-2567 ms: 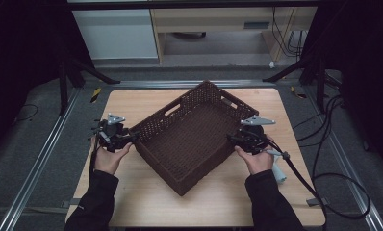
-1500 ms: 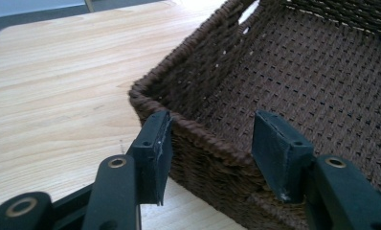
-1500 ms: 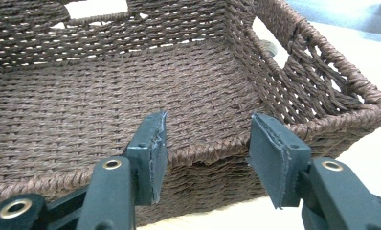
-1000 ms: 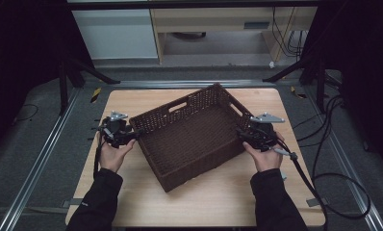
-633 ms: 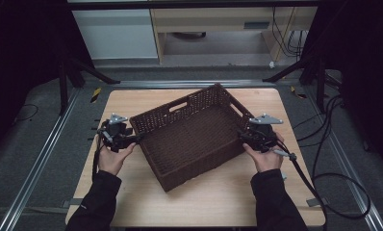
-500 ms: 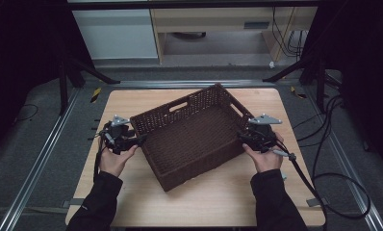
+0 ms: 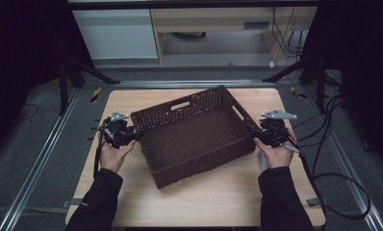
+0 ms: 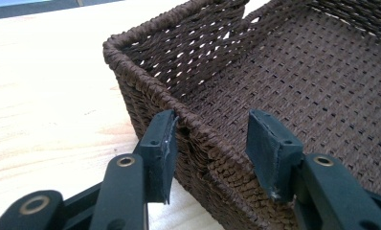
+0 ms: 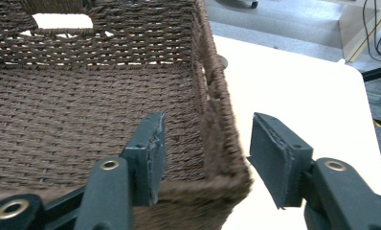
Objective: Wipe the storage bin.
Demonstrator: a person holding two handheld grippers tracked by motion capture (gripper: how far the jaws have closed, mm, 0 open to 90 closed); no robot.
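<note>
An empty dark brown woven basket (image 7: 194, 137) sits askew on the wooden table (image 7: 228, 197). My left gripper (image 7: 134, 136) is at the basket's left corner. In the left gripper view its jaws (image 8: 212, 139) straddle the rim of the basket (image 8: 294, 62); they have just been closing, the outer pad (image 8: 162, 143) touches the wall and the inner pad stands apart. My right gripper (image 7: 252, 132) is at the right end. Its open jaws (image 9: 205, 143) straddle the side wall of the basket (image 9: 83, 96) near the corner, with both pads clear of the weave.
Bare tabletop runs along the front and right of the basket. Metal rails (image 7: 40, 159) flank the table on the floor. Cables (image 7: 334, 178) trail at the right, and a cabinet (image 7: 117, 33) stands beyond the far edge.
The basket has turned clockwise on the table since the earliest frame and then stayed put. My right gripper has drifted slightly outward to the right; the left has stayed at its corner.
</note>
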